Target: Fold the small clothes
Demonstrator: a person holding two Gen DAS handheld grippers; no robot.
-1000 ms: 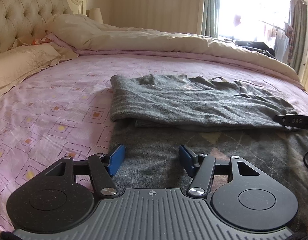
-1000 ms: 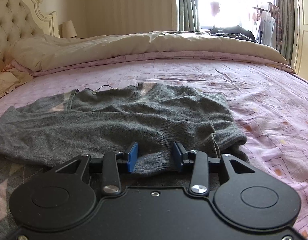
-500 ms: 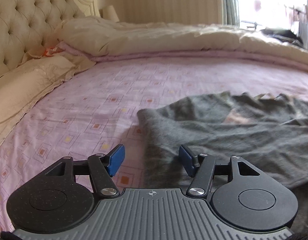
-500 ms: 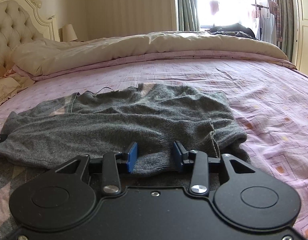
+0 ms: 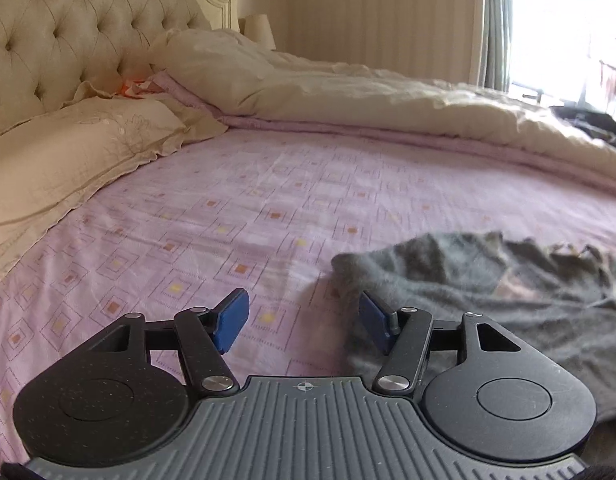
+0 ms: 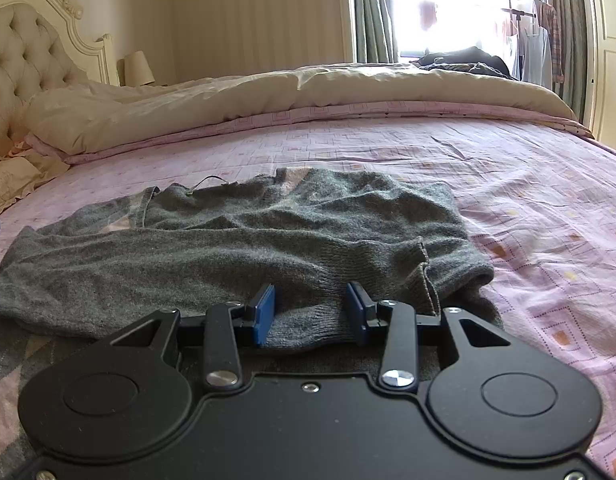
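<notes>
A grey knitted sweater [image 6: 268,236] lies partly folded on the pink patterned bed sheet [image 6: 528,184]. In the right wrist view my right gripper [image 6: 311,312] is open, its blue pads on either side of the sweater's near folded edge, not closed on it. In the left wrist view the sweater [image 5: 508,292] lies to the right, and my left gripper [image 5: 304,322] is open and empty over the sheet [image 5: 228,216], at the sweater's left end; its right pad is against the cloth's edge.
A cream duvet [image 6: 308,96] is bunched along the far side of the bed. A pillow [image 5: 68,152] and tufted headboard [image 5: 68,36] are at the left. Dark clothes [image 6: 460,62] lie by the window, with a clothes rack [image 6: 532,40] behind.
My left gripper has swung left, from over the sweater to its left end, now facing the headboard and bare sheet. My right gripper has held almost still, open at the sweater's near edge.
</notes>
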